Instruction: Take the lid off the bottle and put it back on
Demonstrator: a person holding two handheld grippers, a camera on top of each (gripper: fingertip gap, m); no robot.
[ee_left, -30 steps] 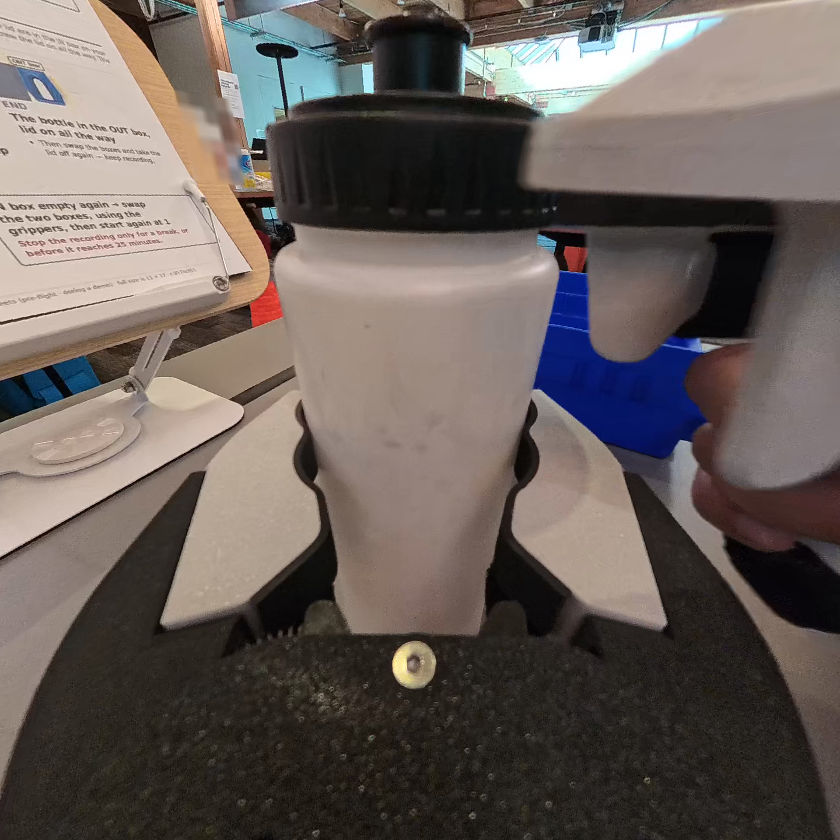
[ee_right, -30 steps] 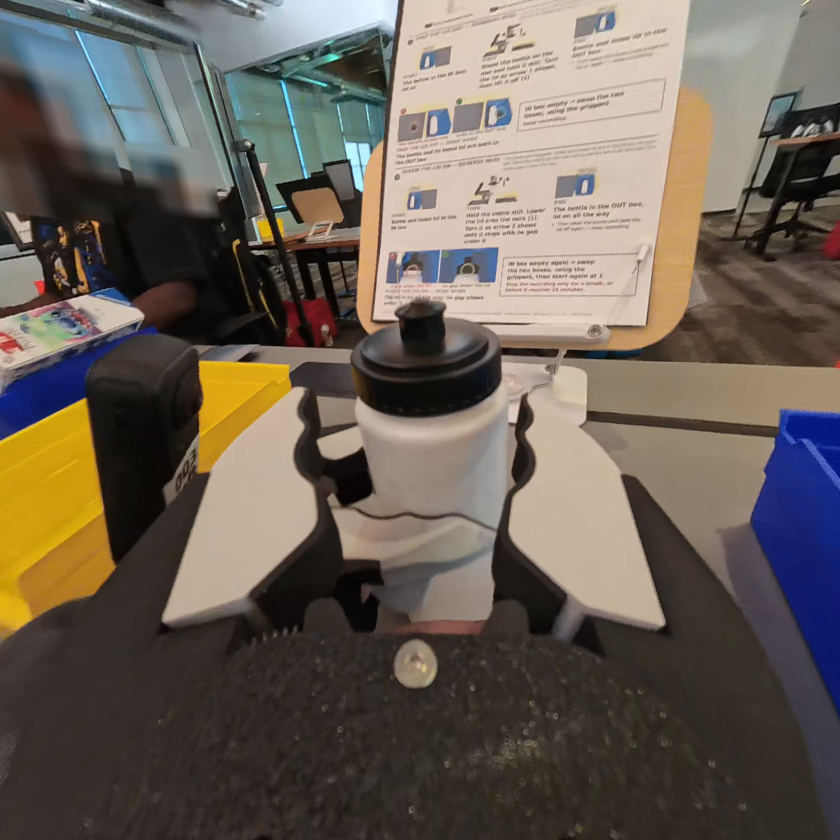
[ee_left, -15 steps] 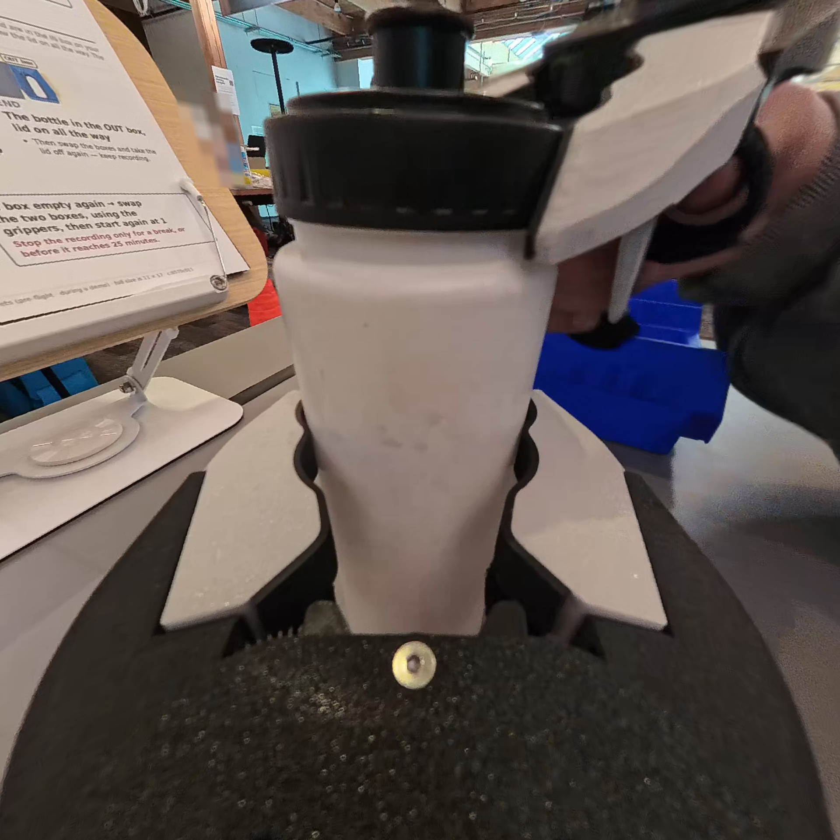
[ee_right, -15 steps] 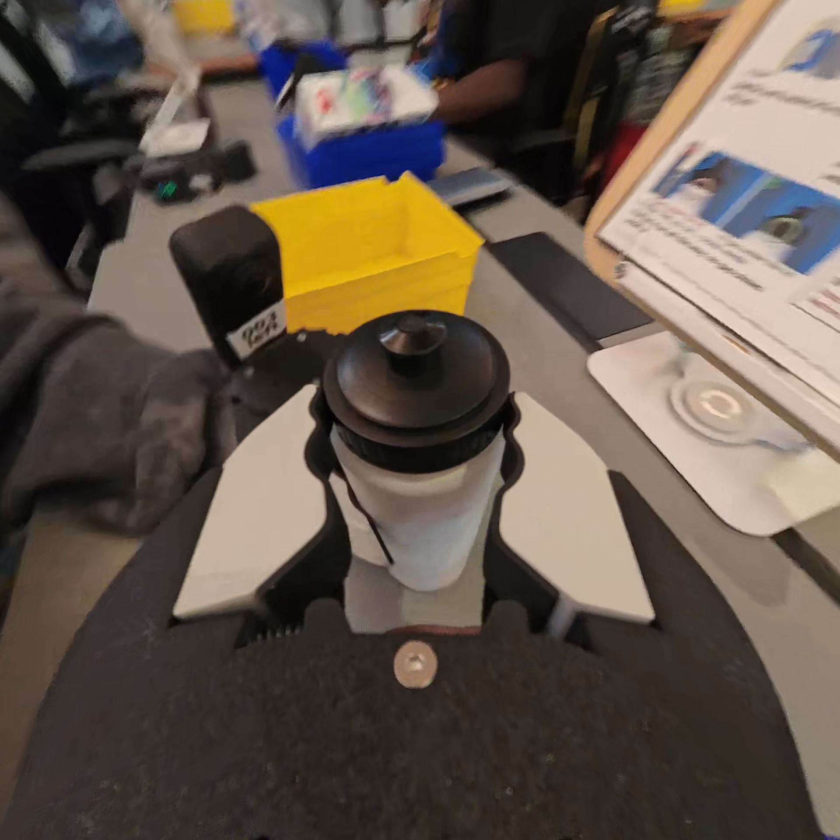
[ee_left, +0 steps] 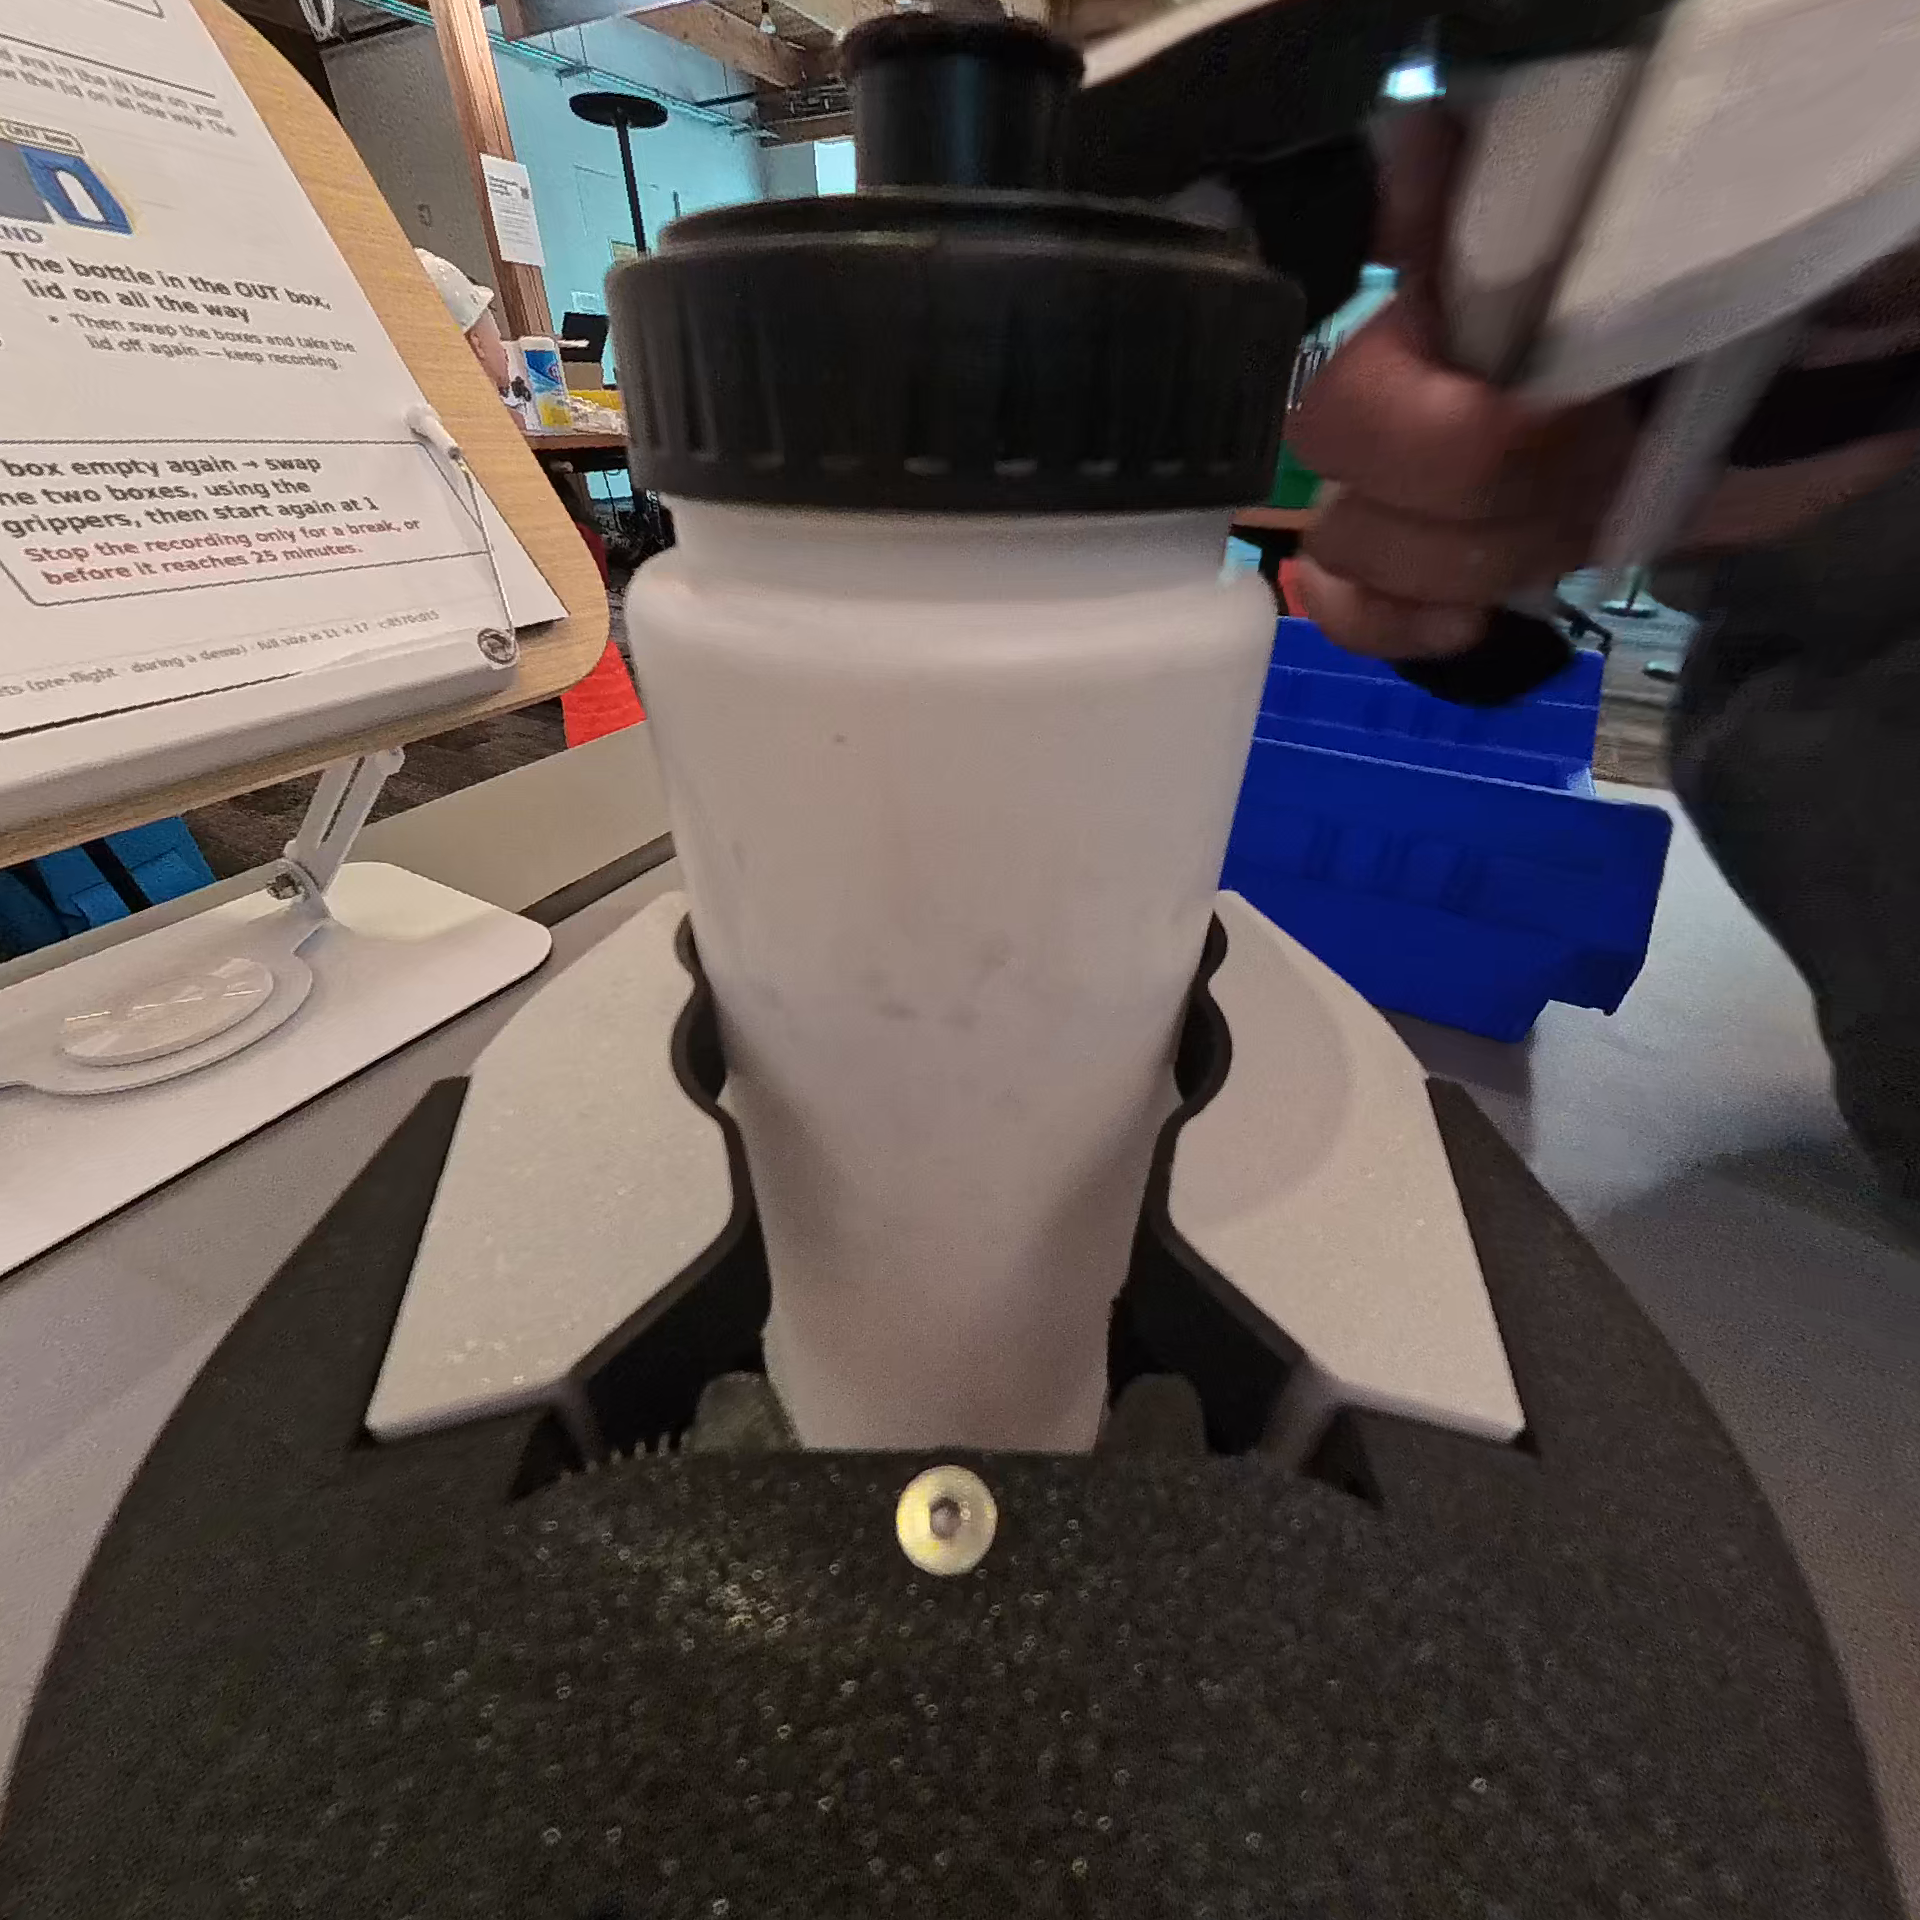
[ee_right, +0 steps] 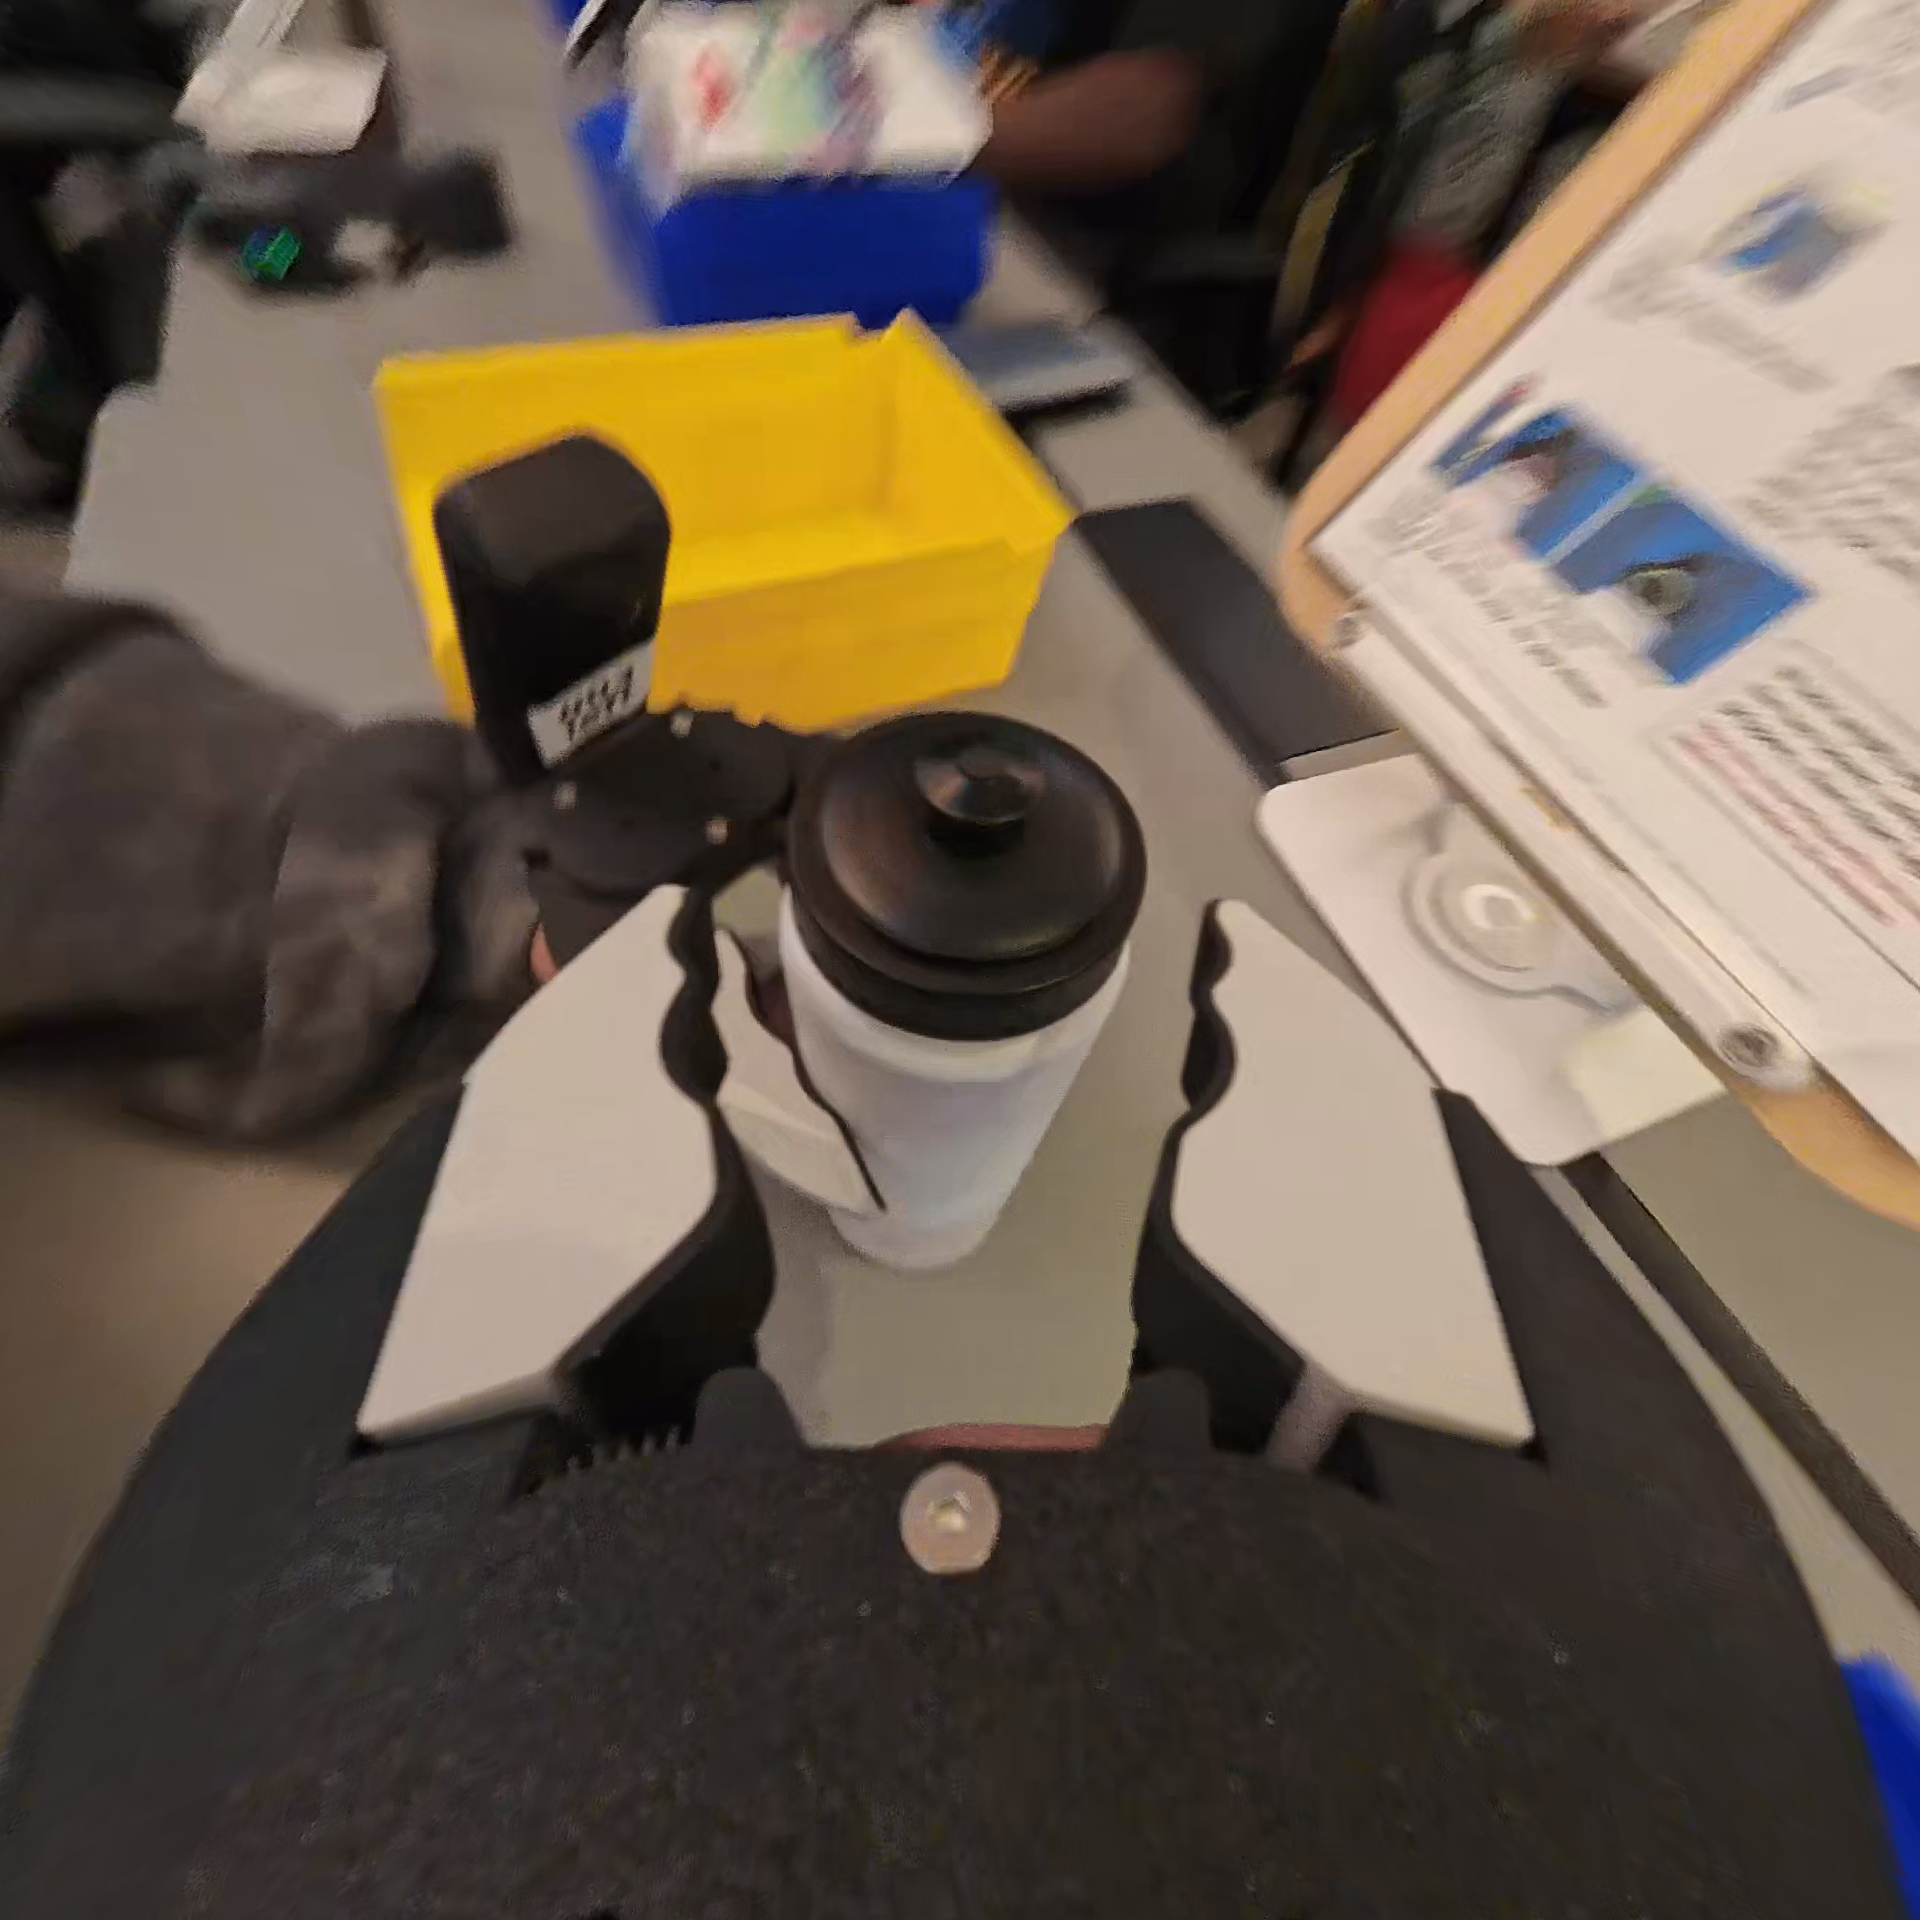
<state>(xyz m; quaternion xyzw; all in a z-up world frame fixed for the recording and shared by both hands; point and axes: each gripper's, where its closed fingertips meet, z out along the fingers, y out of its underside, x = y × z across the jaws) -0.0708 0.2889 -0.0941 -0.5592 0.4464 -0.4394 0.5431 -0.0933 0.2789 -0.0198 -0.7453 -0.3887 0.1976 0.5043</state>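
Surface: grey table (ee_right: 1101, 665), filling both frames.
Left gripper (ee_left: 951, 1049): low centre of the left wrist view, pinching the white bottle (ee_left: 951, 883), which stood upright.
Right gripper (ee_right: 951, 1049): spread wide above, fingers (ee_right: 582, 1153) clear of the black lid (ee_right: 966, 862), which sat on the bottle.
Farther: blue bin (ee_left: 1455, 831) at right; yellow bin (ee_right: 748, 499) at upper centre; instruction stand (ee_right: 1621, 644) at right.

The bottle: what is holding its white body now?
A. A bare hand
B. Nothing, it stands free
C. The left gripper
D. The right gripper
C: in the left wrist view, the left gripper has its jaws closed against both sides of the bottle.
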